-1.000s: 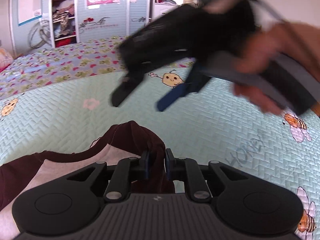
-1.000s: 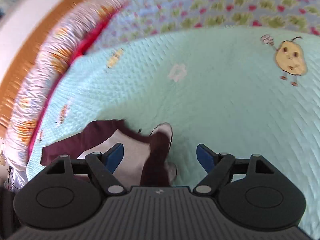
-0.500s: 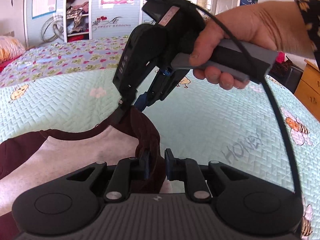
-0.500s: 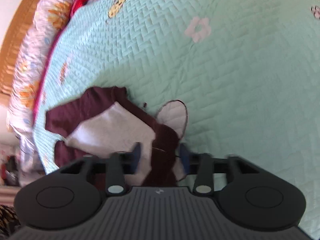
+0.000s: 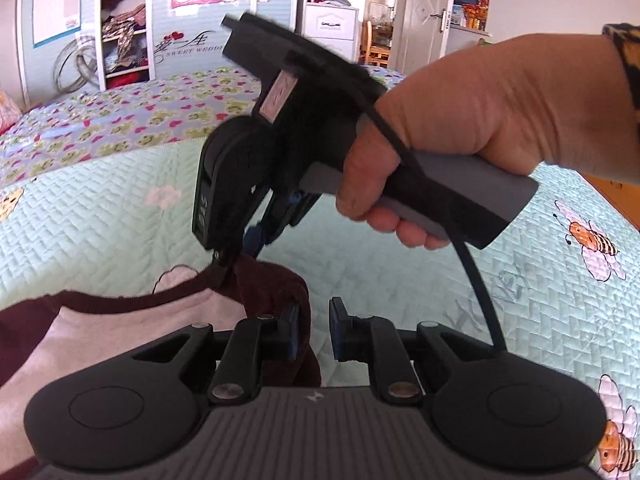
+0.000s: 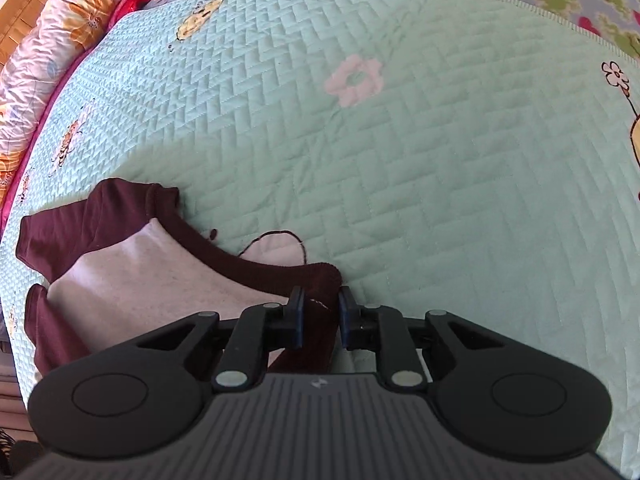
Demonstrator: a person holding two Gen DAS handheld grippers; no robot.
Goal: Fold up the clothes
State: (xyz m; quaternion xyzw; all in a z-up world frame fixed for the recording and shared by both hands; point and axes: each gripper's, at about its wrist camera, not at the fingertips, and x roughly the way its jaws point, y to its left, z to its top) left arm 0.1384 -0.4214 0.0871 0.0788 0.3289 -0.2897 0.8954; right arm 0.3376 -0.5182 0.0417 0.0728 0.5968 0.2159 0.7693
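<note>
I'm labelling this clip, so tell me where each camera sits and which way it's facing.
Left wrist: on the left gripper, looking across the bed toward wardrobes; shows its own jaws on the garment, plus the right hand with the right gripper.
Right wrist: on the right gripper, angled steeply down at the quilt; only its own jaws show, on the garment.
Shared: the maroon-and-grey garment, green quilt, pink flower.

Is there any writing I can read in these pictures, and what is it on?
"SWEET WEDDI", cut off by the gripper: on the wardrobe door.
Grey lettering, perhaps "HONEY", not clear enough to be sure: stitched on the green quilt.
White marks on the side of the right gripper: unreadable.
The poster and the label on the gripper: too blurred.
</note>
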